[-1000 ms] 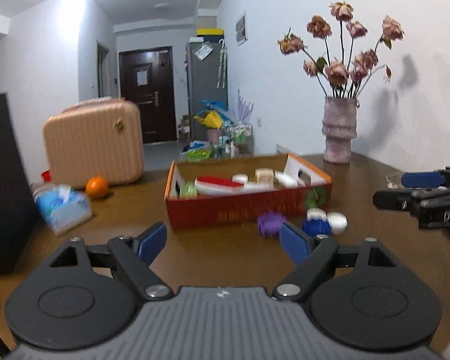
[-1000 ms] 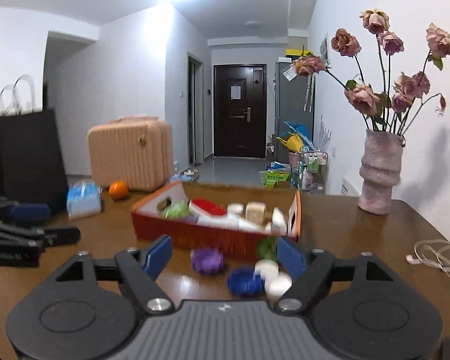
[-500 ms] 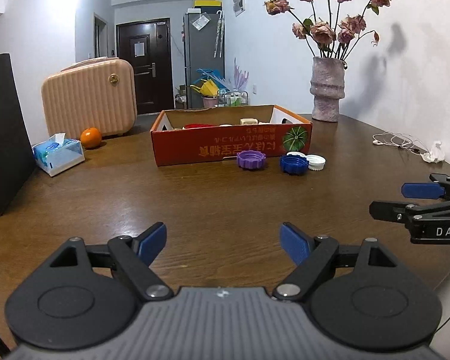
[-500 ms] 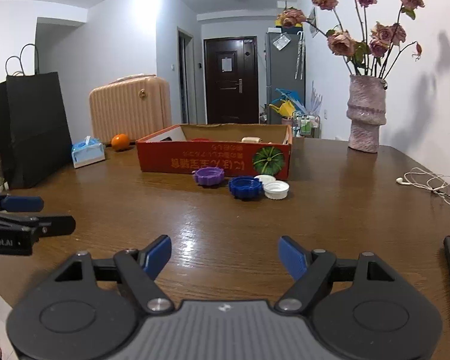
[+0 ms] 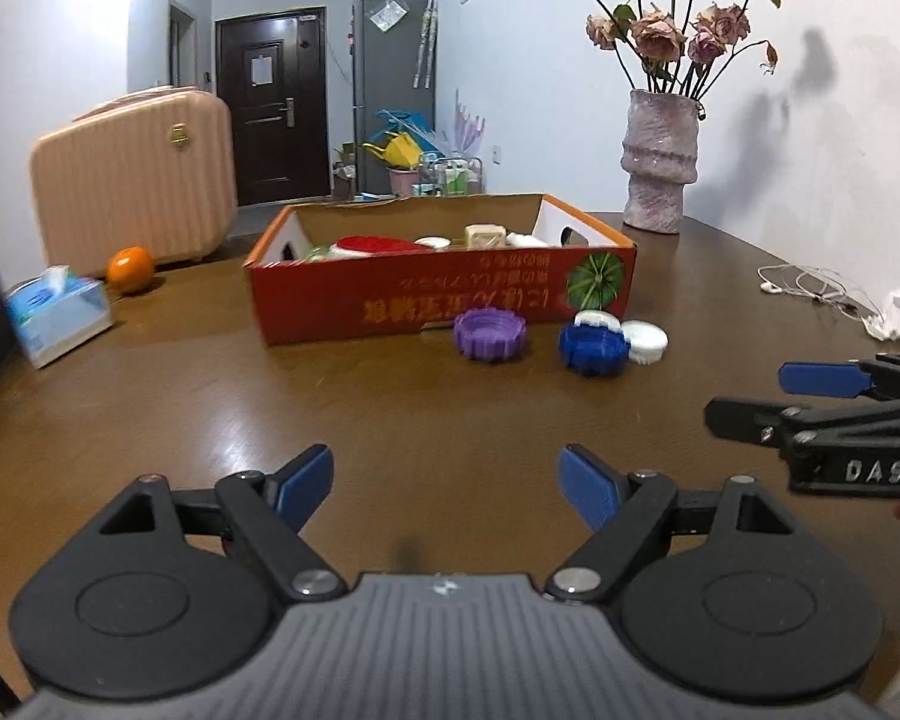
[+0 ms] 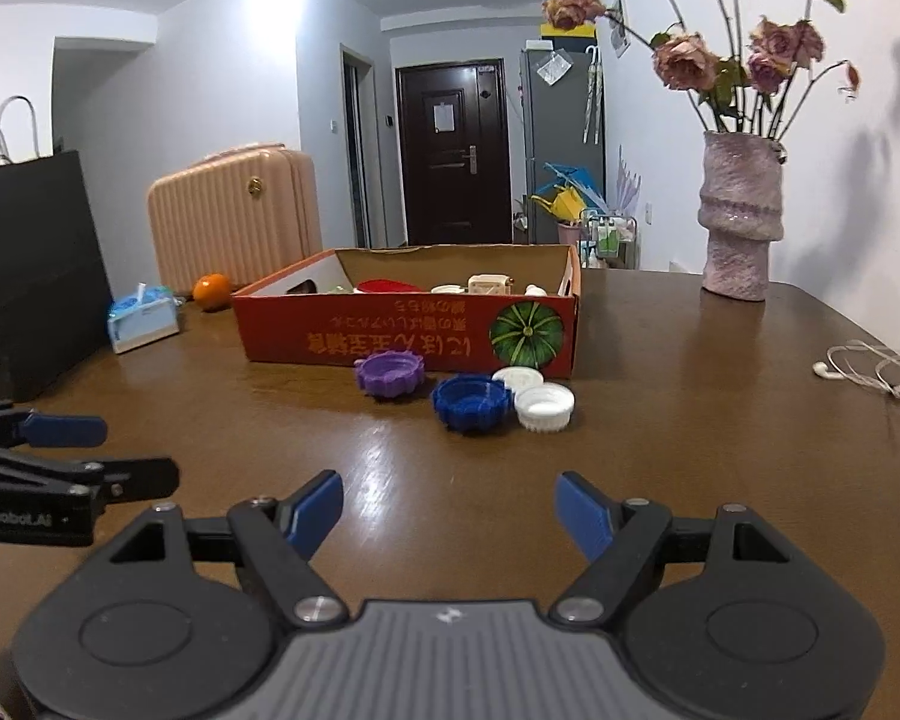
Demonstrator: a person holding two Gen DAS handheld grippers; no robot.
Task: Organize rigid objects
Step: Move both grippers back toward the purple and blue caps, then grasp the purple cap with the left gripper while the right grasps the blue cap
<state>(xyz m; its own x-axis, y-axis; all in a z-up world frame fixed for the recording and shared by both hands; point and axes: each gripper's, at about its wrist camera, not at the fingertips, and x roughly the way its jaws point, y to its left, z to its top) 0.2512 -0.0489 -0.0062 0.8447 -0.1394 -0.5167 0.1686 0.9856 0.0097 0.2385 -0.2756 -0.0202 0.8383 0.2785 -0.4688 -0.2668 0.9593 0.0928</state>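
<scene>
A purple cap (image 5: 489, 333) (image 6: 388, 374), a blue cap (image 5: 593, 348) (image 6: 471, 402) and two white caps (image 5: 645, 342) (image 6: 543, 408) lie on the brown table in front of an orange cardboard box (image 5: 438, 294) (image 6: 408, 336) that holds several small items. My left gripper (image 5: 444, 489) is open and empty, well short of the caps. My right gripper (image 6: 449, 516) is open and empty, also short of them. The right gripper shows at the right edge of the left wrist view (image 5: 810, 402); the left gripper shows at the left edge of the right wrist view (image 6: 60, 456).
A pink vase of dried roses (image 6: 741, 216) stands at the back right. White earphones (image 6: 870, 369) lie at the right. A tissue pack (image 5: 54, 315), an orange (image 5: 129, 267), a pink suitcase (image 5: 135, 180) and a black bag (image 6: 30, 270) are at the left.
Both grippers dropped low and back half a second ago, then rose and tilted slightly so the box's inside shows again. Both stayed open. The caps have not moved.
</scene>
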